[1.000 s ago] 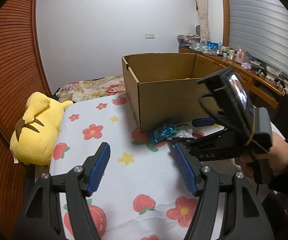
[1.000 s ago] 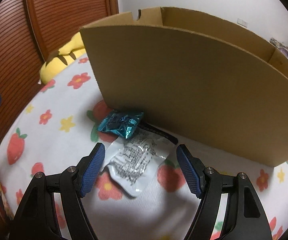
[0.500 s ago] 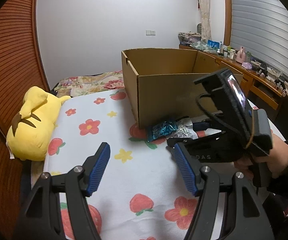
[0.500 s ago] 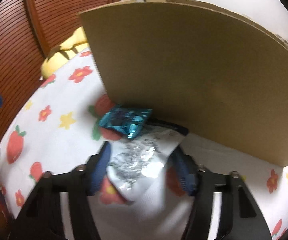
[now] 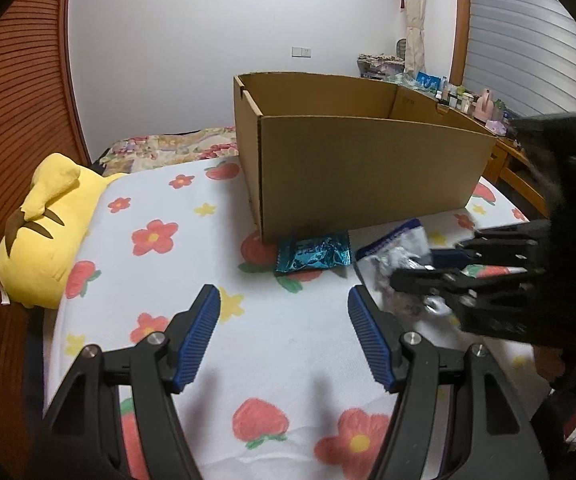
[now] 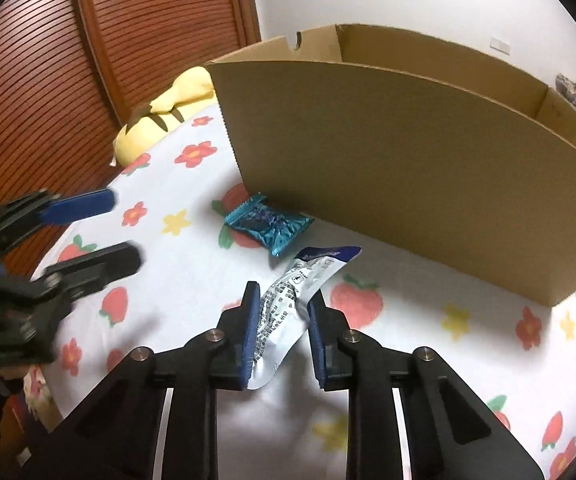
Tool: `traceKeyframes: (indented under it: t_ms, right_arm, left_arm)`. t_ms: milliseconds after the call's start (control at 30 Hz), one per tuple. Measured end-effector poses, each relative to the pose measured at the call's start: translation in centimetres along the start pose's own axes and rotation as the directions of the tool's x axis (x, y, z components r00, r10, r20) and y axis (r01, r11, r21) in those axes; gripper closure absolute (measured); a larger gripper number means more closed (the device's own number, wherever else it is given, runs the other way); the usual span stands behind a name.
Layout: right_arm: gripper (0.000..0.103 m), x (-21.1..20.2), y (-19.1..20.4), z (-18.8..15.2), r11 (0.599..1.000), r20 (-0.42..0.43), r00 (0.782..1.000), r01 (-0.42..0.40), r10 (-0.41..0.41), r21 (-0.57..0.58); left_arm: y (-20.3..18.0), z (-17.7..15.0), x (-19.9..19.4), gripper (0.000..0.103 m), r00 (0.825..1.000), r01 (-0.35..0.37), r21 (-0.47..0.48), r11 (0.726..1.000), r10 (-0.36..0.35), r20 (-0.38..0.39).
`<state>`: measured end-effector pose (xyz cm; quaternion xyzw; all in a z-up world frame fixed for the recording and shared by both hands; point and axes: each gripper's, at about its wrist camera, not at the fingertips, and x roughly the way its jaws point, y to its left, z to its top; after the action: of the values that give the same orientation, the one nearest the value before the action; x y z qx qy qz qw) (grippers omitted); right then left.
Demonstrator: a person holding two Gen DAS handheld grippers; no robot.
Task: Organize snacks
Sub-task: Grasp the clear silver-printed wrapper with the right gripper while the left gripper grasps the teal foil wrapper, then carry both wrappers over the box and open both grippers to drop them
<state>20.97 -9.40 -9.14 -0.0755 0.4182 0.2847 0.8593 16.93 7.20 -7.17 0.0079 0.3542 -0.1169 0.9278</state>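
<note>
1. The right gripper [image 6: 280, 332] is squeezed shut on a silver snack packet [image 6: 288, 312]. Its two blue pads press on the packet from both sides.
2. The silver snack packet is crinkled and stands up between the pads. Its top end has a dark blue strip and sticks out toward the cardboard box [image 6: 407, 168].
3. The left gripper [image 5: 284, 340] is wide open. Nothing is between its blue pads. It hangs over the bed cover [image 5: 272, 344].
4. A shiny blue snack packet [image 5: 313, 257] lies flat on the bed cover. It is just beside the front wall of the cardboard box, near the box's corner.
5. The silver snack packet is to the right of the blue snack packet in the left camera's view. The two packets are close, but I cannot tell if they touch.
6. The cardboard box sits on the bed cover with its top open. From these views I cannot see what is inside.
7. The bed cover is white with red flowers, yellow flowers and strawberries.
8. A yellow plush toy [image 5: 48, 236] lies at the left edge of the bed, well apart from the packets. It is next to a brown wooden wall [image 5: 12, 120] with thin lines.
9. In the right camera's view, the left gripper shows at the left side, blurry, with its pads apart.
</note>
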Motion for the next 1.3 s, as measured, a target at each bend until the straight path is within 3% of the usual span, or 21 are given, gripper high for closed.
traceKeyframes:
  t_ms: [300, 600, 833, 933, 1067, 1300]
  right_arm:
    - [0.085, -1.8, -0.4, -1.6, 1.0, 0.015, 1.0, 0.016, -0.016, -0.022]
    - [0.087, -2.9, -1.5, -2.3, 1.0, 0.035, 0.999, -0.005, 0.005, -0.013]
    - [0.088, -3.5, -1.5, -2.7, 1.0, 0.052, 0.999, -0.008, 0.009, -0.023]
    - [0.088, -3.5, -1.5, -2.9, 1.0, 0.052, 0.999, -0.011, 0.012, -0.017]
    - [0.088, -3.4, -1.8, -2.8, 1.0, 0.051, 0.999, -0.007, 0.008, -0.012]
    - [0.087, -3.5, -1.7, -2.8, 1.0, 0.054, 0.999, -0.003, 0.003, -0.007]
  left_arm:
    - [-0.9, 2.4, 4.3, 0.033, 1.0, 0.029, -0.021, 0.999, -0.029, 0.003]
    - [-0.7, 3.4, 9.9, 0.033, 0.995, -0.002, -0.071, 0.998, -0.005, -0.102]
    - [-1.0, 3.4, 11.3, 0.033, 0.989, 0.002, -0.06, 0.998, -0.011, -0.147]
    - [-1.7, 3.3, 11.4, 0.048, 0.989, -0.009, -0.029, 1.0, 0.005, -0.149]
    - [-2.3, 3.2, 11.0, 0.085, 0.99, -0.002, -0.01, 1.0, 0.0, -0.143]
    - [-2.7, 2.3, 9.1, 0.089, 0.995, 0.017, -0.001, 1.0, -0.017, -0.102]
